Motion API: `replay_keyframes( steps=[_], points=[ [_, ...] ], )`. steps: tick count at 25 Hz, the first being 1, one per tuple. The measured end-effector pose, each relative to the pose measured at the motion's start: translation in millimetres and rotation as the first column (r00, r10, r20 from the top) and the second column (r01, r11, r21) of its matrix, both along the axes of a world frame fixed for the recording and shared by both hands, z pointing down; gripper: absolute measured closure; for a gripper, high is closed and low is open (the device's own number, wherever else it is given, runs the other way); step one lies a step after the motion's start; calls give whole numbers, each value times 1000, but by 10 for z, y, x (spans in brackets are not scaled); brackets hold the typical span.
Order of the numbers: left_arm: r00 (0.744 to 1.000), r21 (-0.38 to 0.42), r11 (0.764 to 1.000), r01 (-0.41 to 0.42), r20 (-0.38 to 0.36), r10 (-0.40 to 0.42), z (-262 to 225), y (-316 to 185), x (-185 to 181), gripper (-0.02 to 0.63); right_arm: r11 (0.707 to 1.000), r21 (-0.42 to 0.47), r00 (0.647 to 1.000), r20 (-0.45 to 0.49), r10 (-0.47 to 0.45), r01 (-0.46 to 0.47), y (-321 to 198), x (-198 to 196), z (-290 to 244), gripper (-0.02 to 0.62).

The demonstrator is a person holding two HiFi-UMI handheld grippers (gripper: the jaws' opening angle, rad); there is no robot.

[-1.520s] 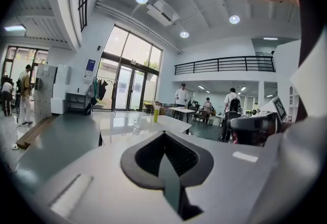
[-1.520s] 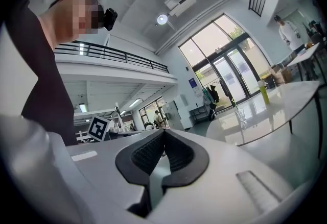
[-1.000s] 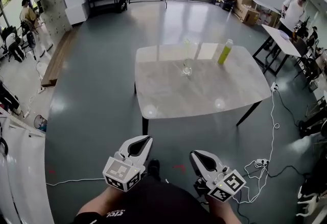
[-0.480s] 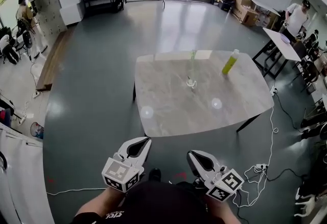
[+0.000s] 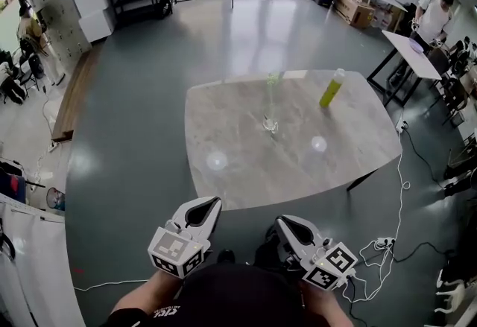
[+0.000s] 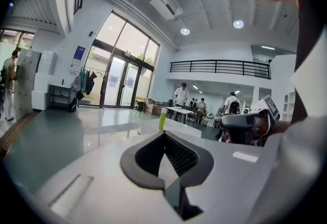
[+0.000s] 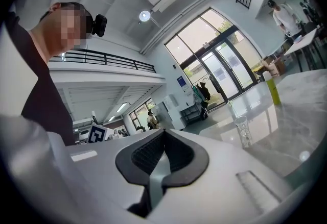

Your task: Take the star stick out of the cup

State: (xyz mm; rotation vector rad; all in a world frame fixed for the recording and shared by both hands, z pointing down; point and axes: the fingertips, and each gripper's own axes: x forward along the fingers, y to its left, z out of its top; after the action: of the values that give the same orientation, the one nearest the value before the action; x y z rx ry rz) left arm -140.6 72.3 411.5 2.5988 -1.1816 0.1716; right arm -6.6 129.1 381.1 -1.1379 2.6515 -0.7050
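Observation:
A clear glass cup point(image 5: 270, 124) stands near the middle of the marble table point(image 5: 246, 169), with a thin green star stick point(image 5: 272, 91) rising out of it. In the right gripper view the cup point(image 7: 244, 128) and stick point(image 7: 231, 108) show far ahead to the right. My left gripper point(image 5: 211, 203) and right gripper point(image 5: 285, 224) hang side by side just short of the table's near edge, well away from the cup. Both are shut and hold nothing. The left gripper point(image 6: 164, 139) and right gripper point(image 7: 164, 133) show their pads meeting.
A yellow-green bottle point(image 5: 332, 87) stands on the table behind and right of the cup. Cables and a power strip point(image 5: 380, 242) lie on the floor at the right. A person point(image 5: 432, 14) stands by a white table at the far right, a bench point(image 5: 71, 98) along the left.
The table has drawn closer and lower in the head view, its near edge now just ahead of both grippers. The jaws stay shut.

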Motion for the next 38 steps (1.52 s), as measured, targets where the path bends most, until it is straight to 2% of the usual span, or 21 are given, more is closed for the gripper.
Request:
replay_keyframes(
  steps=[10,14,19,27,31,38],
  points=[
    [999,14,999,46,3,-46,-159,-680,931,604,999,24,999,35,-40,39,-772,978,-94,581],
    [997,-2,997,78,-21,-78,-204,-910,1305,604,998,18,997,44,-57,57,-1015,1384,-62,581],
    [995,3,995,102,12,-102,-256,-1061,1623,603,997,14,996,50,-76,75,-1144,1724,-28,581],
    [991,-10,992,125,36,-125,-213,-1344,1819,604,994,-30,993,69,-101,103,-1409,1882,132,581],
    [990,1,991,137,45,-137,-203,-1569,1811,604,988,-46,988,55,-142,145,-1640,1786,176,581],
    [993,-34,992,119,7,-119,-84,-2058,1715,604,980,-62,982,31,-186,188,-2168,1541,183,581]
  ],
)
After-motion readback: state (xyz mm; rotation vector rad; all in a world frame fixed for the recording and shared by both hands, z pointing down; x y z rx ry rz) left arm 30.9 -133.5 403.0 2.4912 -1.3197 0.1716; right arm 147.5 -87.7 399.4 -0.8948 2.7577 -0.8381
